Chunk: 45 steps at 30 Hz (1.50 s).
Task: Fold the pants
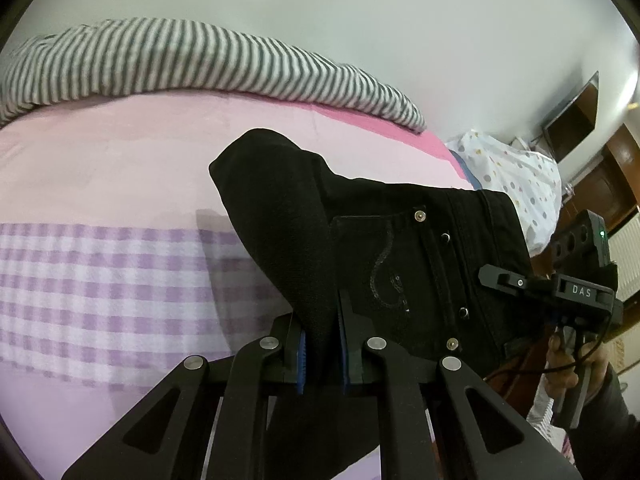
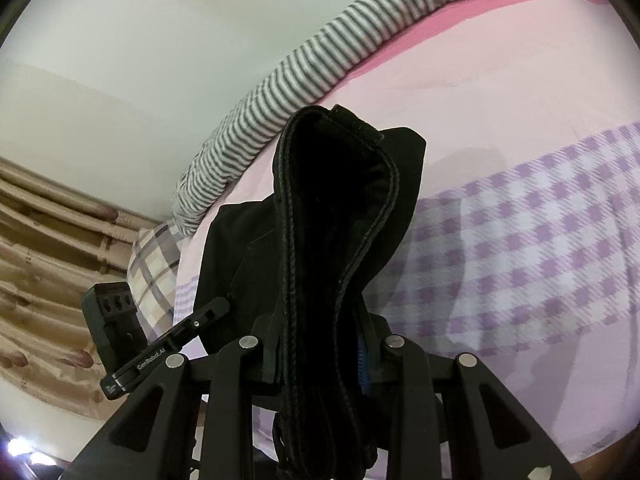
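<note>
I find the left gripper (image 1: pixel 322 354) pinching a fold of the black pants (image 1: pixel 400 248), its blue pads (image 1: pixel 302 360) pressed on the cloth. The right gripper (image 2: pixel 320 360) is clamped on the thick seamed waistband end of the same pants, which hang between the two grippers, lifted above the bed (image 1: pixel 100 184). Behind, I note a striped quilt (image 1: pixel 160 60) along the bed's far edge against the wall (image 1: pixel 360 8), and a hand (image 1: pixel 568 364) holding the right gripper's handle.
</note>
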Each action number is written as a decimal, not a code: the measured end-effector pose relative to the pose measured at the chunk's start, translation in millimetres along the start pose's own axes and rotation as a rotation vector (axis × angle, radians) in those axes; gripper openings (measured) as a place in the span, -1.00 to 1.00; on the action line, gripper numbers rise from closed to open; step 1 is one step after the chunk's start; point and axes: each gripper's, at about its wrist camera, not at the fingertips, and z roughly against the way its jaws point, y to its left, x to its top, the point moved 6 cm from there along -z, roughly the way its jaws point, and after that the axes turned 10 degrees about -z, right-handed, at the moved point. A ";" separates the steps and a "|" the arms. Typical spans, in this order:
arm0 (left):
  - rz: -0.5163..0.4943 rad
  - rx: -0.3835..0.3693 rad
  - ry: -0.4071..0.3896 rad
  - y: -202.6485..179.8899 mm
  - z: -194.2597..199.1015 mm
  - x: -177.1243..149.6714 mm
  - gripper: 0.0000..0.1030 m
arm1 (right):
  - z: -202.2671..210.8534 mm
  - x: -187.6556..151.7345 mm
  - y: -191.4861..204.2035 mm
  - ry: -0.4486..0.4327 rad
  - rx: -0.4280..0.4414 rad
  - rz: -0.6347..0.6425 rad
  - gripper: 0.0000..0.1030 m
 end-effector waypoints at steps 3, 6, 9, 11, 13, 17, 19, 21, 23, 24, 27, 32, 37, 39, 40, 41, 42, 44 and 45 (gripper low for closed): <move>0.015 0.020 -0.014 17.3 14.3 -0.4 -0.76 | -12.4 -1.9 15.6 0.014 0.009 0.020 -0.51; 0.031 0.042 -0.028 35.5 27.2 -0.1 -0.76 | -29.1 -3.5 32.4 0.032 0.026 0.038 -0.51; 0.044 0.070 -0.047 56.4 44.0 2.4 -0.76 | -45.4 -4.6 47.8 0.049 0.043 0.056 -0.51; 0.055 0.086 -0.059 70.6 53.9 3.4 -0.76 | -57.8 -4.4 59.4 0.062 0.056 0.062 -0.51; 0.066 0.101 -0.070 86.1 62.6 4.7 -0.76 | -71.1 -3.5 72.6 0.074 0.066 0.075 -0.51; 0.094 0.134 -0.089 119.5 74.9 9.2 -0.76 | -97.2 -1.6 96.4 0.101 0.076 0.101 -0.51; 0.110 0.146 -0.095 134.5 76.8 11.8 -0.76 | -110.2 -0.7 105.2 0.115 0.079 0.109 -0.51; 0.122 0.157 -0.097 146.4 76.2 16.1 -0.76 | -124.7 1.6 113.0 0.130 0.083 0.111 -0.51; 0.135 0.170 -0.097 162.3 75.9 20.2 -0.76 | -134.9 3.8 118.0 0.141 0.082 0.113 -0.51; 0.138 0.174 -0.096 167.2 76.0 21.2 -0.76 | -142.7 5.4 121.2 0.149 0.082 0.115 -0.51; 0.157 0.184 -0.092 189.0 75.1 27.1 -0.76 | -157.9 9.1 125.6 0.166 0.083 0.112 -0.51; 0.168 0.208 -0.080 217.5 73.9 33.5 -0.76 | -176.9 9.7 131.4 0.188 0.086 0.093 -0.51; 0.168 0.230 -0.058 236.8 68.8 36.9 -0.76 | -190.8 7.5 129.9 0.211 0.081 0.061 -0.51; 0.161 0.243 -0.050 242.0 65.6 39.5 -0.76 | -196.5 4.9 130.1 0.216 0.072 0.050 -0.51; 0.160 0.248 -0.044 246.0 63.2 41.0 -0.76 | -199.3 5.3 130.0 0.217 0.070 0.045 -0.51; 0.160 0.251 -0.040 249.1 61.1 42.0 -0.76 | -202.0 4.6 128.4 0.220 0.070 0.036 -0.51; 0.161 0.255 -0.038 252.0 59.4 42.4 -0.76 | -203.6 5.0 126.5 0.218 0.068 0.026 -0.51; 0.166 0.263 -0.032 258.4 54.3 40.9 -0.76 | -206.0 6.8 123.3 0.215 0.062 0.020 -0.51; 0.168 0.269 -0.030 260.3 53.0 39.9 -0.76 | -207.2 7.6 120.6 0.213 0.052 0.019 -0.51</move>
